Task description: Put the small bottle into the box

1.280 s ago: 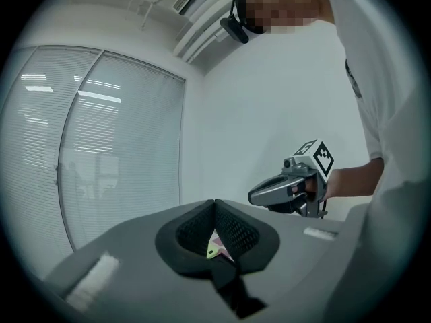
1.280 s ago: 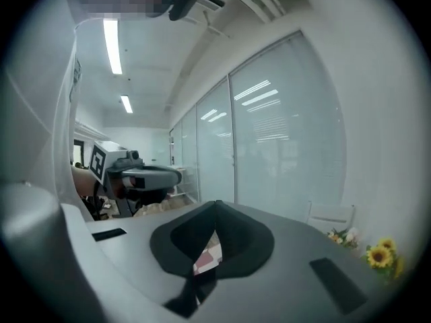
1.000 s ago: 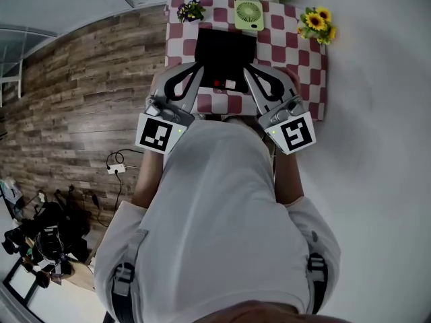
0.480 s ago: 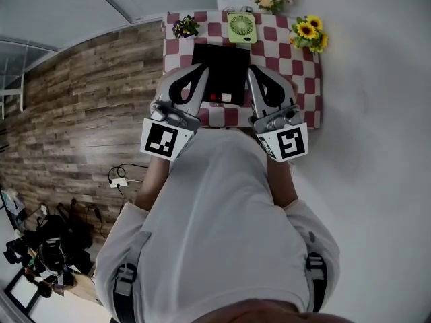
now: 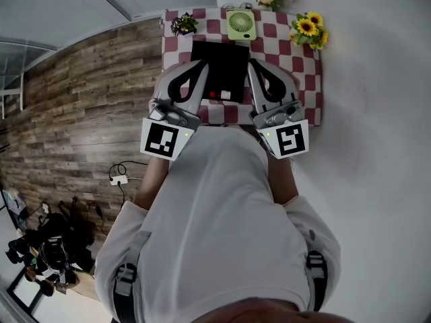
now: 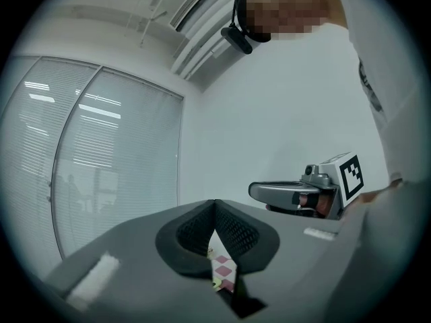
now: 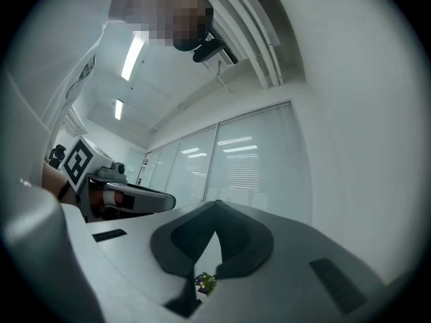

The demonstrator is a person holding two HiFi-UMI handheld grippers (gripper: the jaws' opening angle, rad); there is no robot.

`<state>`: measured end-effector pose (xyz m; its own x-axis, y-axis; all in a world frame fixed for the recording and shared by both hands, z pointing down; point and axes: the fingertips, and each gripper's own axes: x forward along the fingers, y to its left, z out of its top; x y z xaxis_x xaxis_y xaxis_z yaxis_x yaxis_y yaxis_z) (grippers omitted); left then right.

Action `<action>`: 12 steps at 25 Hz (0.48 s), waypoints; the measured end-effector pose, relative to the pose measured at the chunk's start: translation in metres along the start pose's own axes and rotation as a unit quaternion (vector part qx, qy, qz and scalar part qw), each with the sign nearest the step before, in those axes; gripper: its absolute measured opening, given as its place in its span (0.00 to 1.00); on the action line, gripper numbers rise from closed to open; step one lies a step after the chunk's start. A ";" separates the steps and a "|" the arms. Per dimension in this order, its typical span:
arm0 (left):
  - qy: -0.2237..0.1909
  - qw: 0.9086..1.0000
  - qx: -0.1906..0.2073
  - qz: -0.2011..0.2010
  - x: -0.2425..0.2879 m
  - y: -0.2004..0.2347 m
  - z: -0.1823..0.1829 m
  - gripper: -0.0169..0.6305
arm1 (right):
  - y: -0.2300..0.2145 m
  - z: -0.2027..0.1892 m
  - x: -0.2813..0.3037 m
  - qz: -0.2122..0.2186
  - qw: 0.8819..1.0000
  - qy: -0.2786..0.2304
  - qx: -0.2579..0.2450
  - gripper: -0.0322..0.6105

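In the box (image 5: 219, 62), perhaps a bottle (image 5: 220, 95)

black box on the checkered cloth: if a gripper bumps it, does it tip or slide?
Probably slides rather than tips: the black box shows a broad footprint in the head view. It sits on the checkered cloth, so a push may well drag or wrinkle the cloth along with it. Its weight can't be judged from these views.
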<state>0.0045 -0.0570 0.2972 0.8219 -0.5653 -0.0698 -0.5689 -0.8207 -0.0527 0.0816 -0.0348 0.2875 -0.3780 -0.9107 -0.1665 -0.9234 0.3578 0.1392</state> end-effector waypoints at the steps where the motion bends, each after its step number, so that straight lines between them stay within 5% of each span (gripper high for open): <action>1: 0.001 1.000 0.004 0.000 0.000 0.000 -0.001 0.02 | 0.001 -0.001 0.000 -0.001 1.000 0.002 0.001 0.05; 12: 0.002 1.000 0.010 0.018 -0.008 0.014 -0.005 0.02 | 0.007 0.000 0.000 0.002 1.000 0.013 -0.001 0.05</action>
